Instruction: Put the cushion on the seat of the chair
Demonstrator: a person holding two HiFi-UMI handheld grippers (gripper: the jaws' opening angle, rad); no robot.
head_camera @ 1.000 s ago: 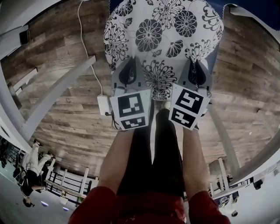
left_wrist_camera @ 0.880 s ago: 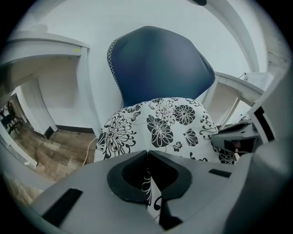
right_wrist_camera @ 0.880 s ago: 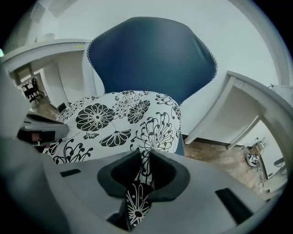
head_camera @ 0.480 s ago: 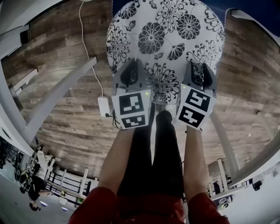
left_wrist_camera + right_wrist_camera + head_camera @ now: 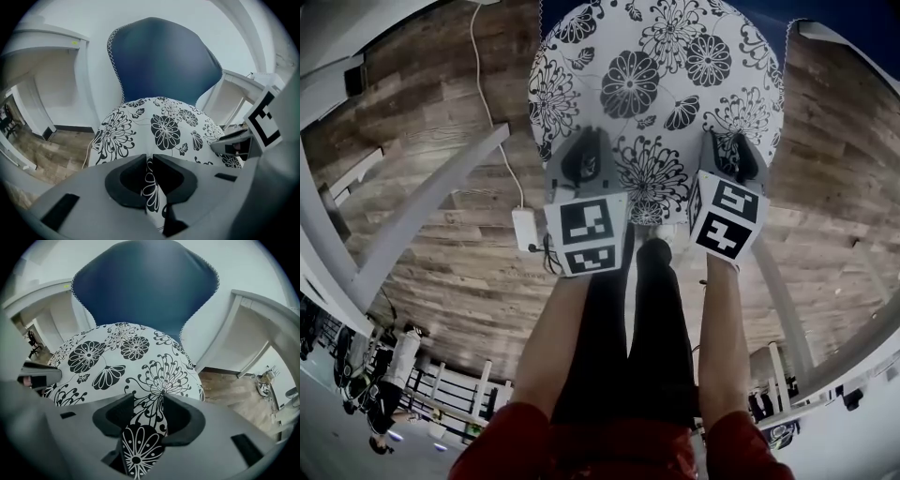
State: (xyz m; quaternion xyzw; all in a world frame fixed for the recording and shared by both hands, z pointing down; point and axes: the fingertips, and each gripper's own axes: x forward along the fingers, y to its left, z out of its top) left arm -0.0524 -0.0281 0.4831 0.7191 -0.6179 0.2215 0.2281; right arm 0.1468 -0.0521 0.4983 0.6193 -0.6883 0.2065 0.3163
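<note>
The round white cushion [image 5: 652,84] with black flowers lies on the seat of the dark blue chair [image 5: 164,61], its back [image 5: 140,287] rising behind. My left gripper [image 5: 584,155] is shut on the cushion's near edge; a thin fold of fabric [image 5: 150,187] is pinched between its jaws [image 5: 150,161]. My right gripper [image 5: 731,155] is at the near right edge. Its jaws are opening [image 5: 149,404]; they stand apart with a fold of the cushion [image 5: 140,446] loose between them. Each gripper shows at the side of the other's view [image 5: 234,145] [image 5: 40,376].
White desk frames [image 5: 422,202] stand on both sides of the chair [image 5: 225,329]. A white power strip [image 5: 525,228] with its cable lies on the wooden floor at the left. The person's legs in black [image 5: 628,328] are right in front of the chair.
The cushion has come down a little onto the seat with both grippers following. The right gripper has shifted right and its jaws have spread; the left still grips.
</note>
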